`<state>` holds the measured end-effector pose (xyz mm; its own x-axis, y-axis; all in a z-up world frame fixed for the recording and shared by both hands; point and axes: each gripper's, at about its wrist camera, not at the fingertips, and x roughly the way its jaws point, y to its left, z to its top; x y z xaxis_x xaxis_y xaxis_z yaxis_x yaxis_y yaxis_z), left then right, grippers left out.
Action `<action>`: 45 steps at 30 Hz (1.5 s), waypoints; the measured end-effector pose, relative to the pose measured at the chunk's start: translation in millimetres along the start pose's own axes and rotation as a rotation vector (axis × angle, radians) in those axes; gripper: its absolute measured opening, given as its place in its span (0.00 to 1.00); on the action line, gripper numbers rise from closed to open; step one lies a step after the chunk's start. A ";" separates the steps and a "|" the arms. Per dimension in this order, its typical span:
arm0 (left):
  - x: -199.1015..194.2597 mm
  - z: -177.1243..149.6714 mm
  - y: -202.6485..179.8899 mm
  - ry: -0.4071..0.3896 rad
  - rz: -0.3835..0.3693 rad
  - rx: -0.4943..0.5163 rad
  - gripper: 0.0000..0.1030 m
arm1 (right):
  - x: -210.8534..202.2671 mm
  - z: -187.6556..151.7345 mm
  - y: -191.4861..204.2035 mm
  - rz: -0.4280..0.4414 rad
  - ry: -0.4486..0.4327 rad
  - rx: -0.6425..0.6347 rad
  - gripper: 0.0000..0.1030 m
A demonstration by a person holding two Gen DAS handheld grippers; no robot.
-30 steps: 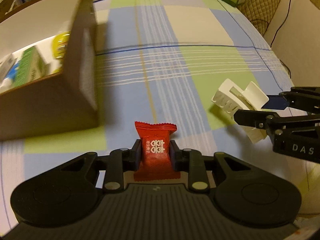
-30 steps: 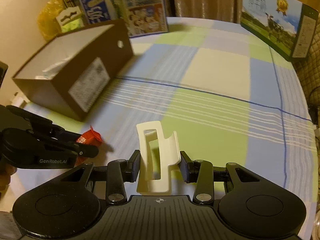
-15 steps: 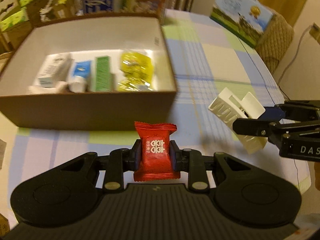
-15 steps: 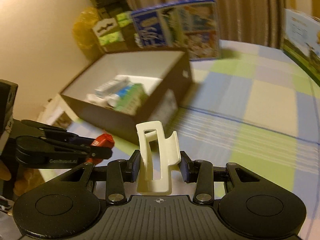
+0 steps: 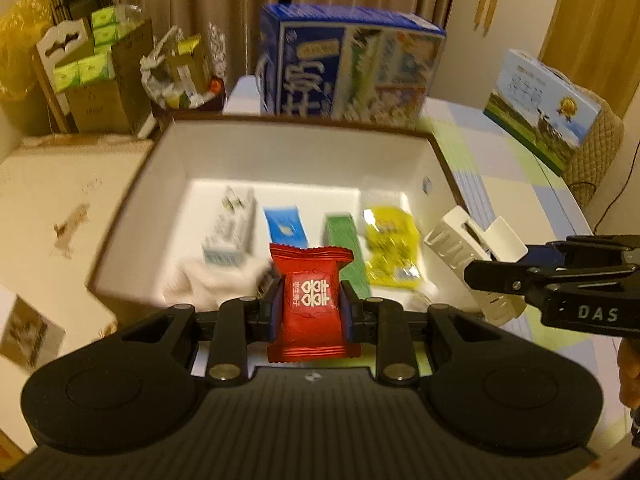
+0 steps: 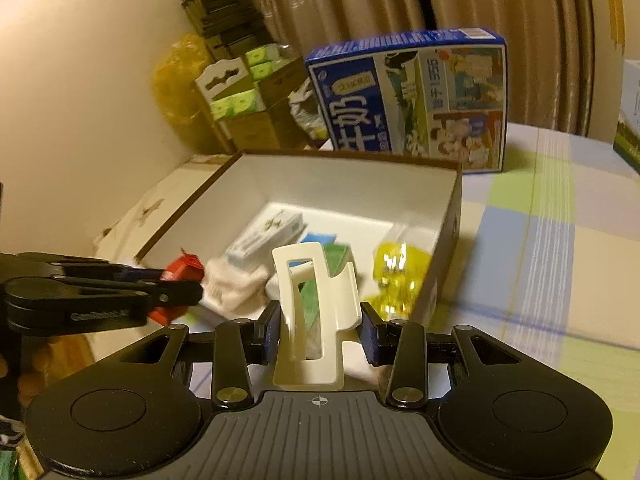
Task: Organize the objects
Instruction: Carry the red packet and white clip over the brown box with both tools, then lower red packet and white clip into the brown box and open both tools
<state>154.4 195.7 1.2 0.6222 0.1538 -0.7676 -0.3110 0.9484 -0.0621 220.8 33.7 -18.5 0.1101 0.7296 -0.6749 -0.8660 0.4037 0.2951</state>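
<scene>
Left gripper (image 5: pixel 311 314) pinches red candy packet (image 5: pixel 310 306) over box (image 5: pixel 132 184) near edge; right gripper (image 6: pixel 319 334) clamps white hair clip (image 6: pixel 314 312). Advise clearing the rim, then dropping into bare floor.

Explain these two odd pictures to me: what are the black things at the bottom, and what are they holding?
No robot here: a person holds a hand-held gripper in each hand, each with a camera looking along its fingers. One picture comes from the left gripper, shut on a red candy packet. The other comes from the right gripper, shut on a white hair claw. Ahead, on a checked tablecloth, stands an open brown box holding small packets. Behind it stands a blue milk carton.
</scene>
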 end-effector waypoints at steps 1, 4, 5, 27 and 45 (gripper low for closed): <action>3.9 6.6 5.7 -0.005 0.007 0.005 0.23 | 6.3 4.0 1.6 -0.012 -0.002 0.000 0.36; 17.4 20.7 22.5 -0.001 0.020 0.008 0.23 | 26.6 15.2 4.4 -0.046 0.000 0.008 0.37; 23.8 25.2 28.6 0.006 0.027 0.008 0.23 | 31.6 17.9 4.6 -0.052 0.002 0.011 0.36; 161.9 89.9 99.8 0.168 0.105 0.078 0.23 | 153.3 69.2 -22.1 -0.173 0.094 0.032 0.37; 149.8 95.4 99.2 0.117 0.043 0.102 0.60 | 181.9 76.5 -14.4 -0.188 0.102 0.013 0.37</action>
<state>285.3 339.3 -59.0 0.5203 0.1669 -0.8375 -0.2567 0.9659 0.0330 290.6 202.9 -93.9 0.2185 0.5811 -0.7840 -0.8286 0.5349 0.1655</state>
